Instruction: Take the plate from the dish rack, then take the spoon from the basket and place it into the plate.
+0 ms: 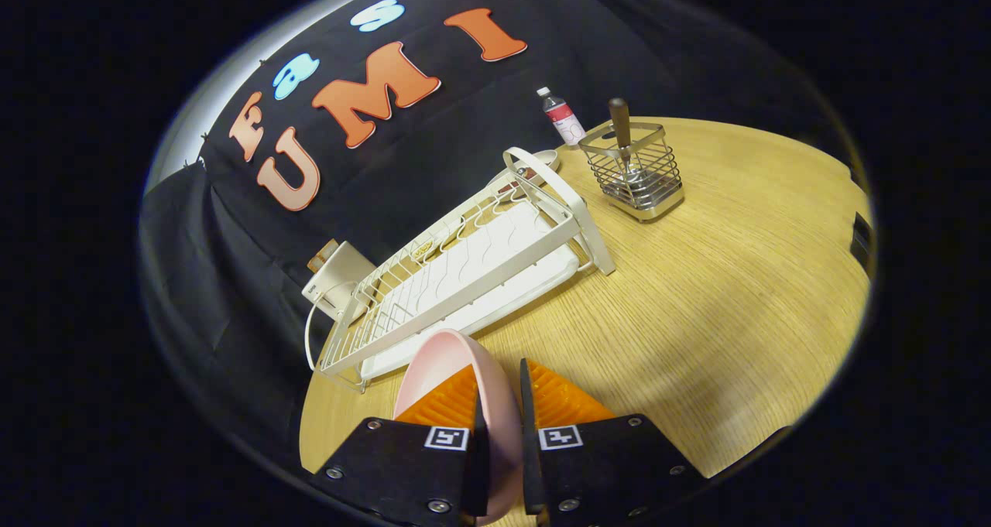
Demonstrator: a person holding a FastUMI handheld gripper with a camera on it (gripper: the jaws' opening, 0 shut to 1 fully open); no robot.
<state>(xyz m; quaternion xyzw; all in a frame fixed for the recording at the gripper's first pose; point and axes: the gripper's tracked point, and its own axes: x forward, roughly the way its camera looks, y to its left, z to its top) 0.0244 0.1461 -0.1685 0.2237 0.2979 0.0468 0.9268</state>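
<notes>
The gripper holds the pink plate on edge: its two orange fingers are closed on the rim, one on the inner face and one on the outer, so the plate stands upright between them and curves up and away ahead of the fingertips. The plate is off the rack, above the near part of the wooden table, with its top edge showing just in front of the rack's near end.

The white wire rack lies along the table's far edge, beside the black cloth wall. It sits on a white drip tray and its slots look bare. One looped handle rises at its near end and another at its far end.

Past the rack's far end stands the metal wire basket, well apart from the fingers and close to the far corner of the table. The spoon stands upright in it, its dark handle sticking up above the rim.

Just behind the basket, at the table's far edge, is a small bottle with a white cap and a red label. A white bowl sits between the bottle and the rack's far handle. A white box leans beside the rack's near end, against the cloth.
</notes>
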